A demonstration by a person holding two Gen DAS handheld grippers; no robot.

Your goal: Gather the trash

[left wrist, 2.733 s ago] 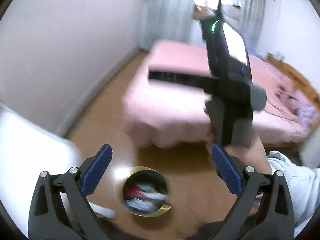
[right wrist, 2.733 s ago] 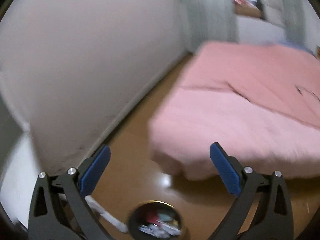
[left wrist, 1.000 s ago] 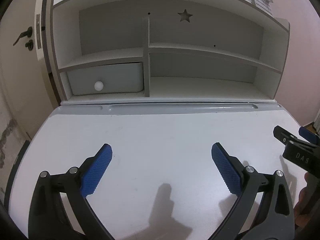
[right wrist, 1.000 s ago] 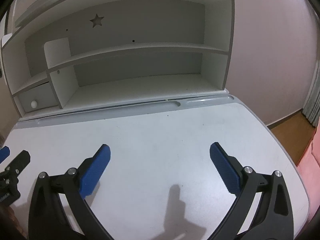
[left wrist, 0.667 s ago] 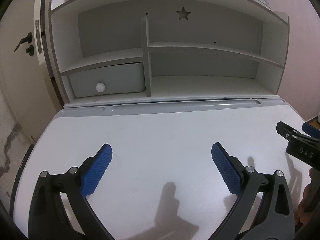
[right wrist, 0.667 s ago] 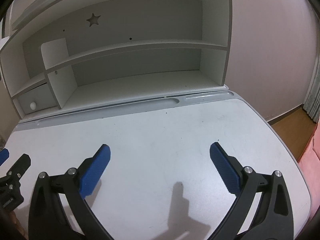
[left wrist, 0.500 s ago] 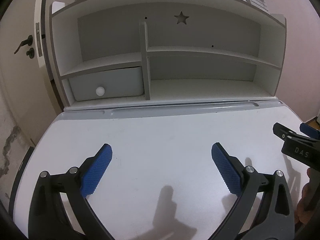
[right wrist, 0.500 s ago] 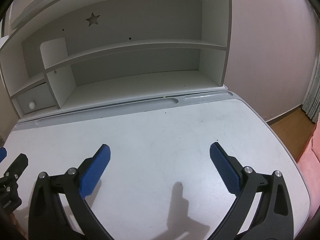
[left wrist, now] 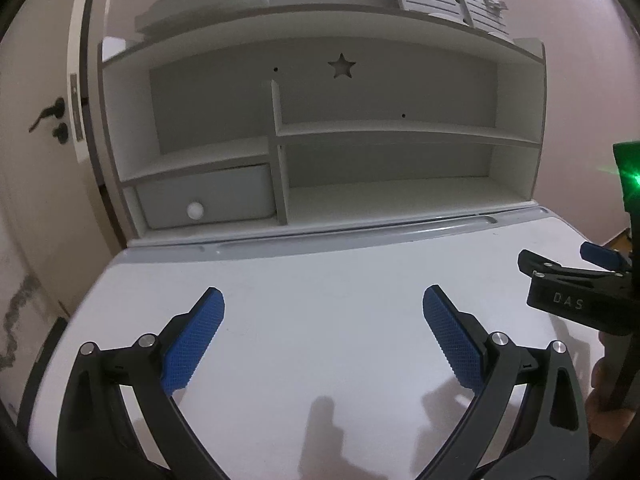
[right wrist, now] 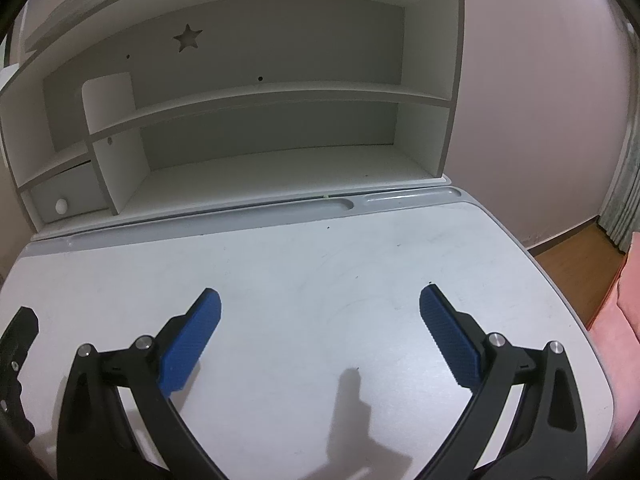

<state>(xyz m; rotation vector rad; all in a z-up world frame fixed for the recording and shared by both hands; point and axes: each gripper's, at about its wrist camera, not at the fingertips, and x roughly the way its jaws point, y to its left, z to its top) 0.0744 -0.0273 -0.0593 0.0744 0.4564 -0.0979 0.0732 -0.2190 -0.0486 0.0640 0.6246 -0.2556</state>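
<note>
No trash shows in either view. My left gripper (left wrist: 323, 298) hovers open over the bare white desk top (left wrist: 320, 280), blue pads wide apart with nothing between them. My right gripper (right wrist: 320, 298) is likewise open and holds nothing above the same desk top (right wrist: 320, 264). In the left wrist view the right gripper (left wrist: 568, 264) juts in from the right edge, side on, with a green light above it. A black part of the left gripper (right wrist: 16, 344) shows at the left edge of the right wrist view.
A white hutch with bare shelves (left wrist: 384, 132) and a star cut-out (left wrist: 341, 67) stands at the desk's back. A grey drawer with a round knob (left wrist: 195, 210) sits low on its left. A door (left wrist: 40, 128) is left of the desk; wooden floor (right wrist: 576, 256) and pink bedding (right wrist: 624, 320) lie to the right.
Both grippers swung from the floor bin and pink bed to the desk. Over the last second they stayed open and the view tilted up slightly, with the right gripper higher in the left view.
</note>
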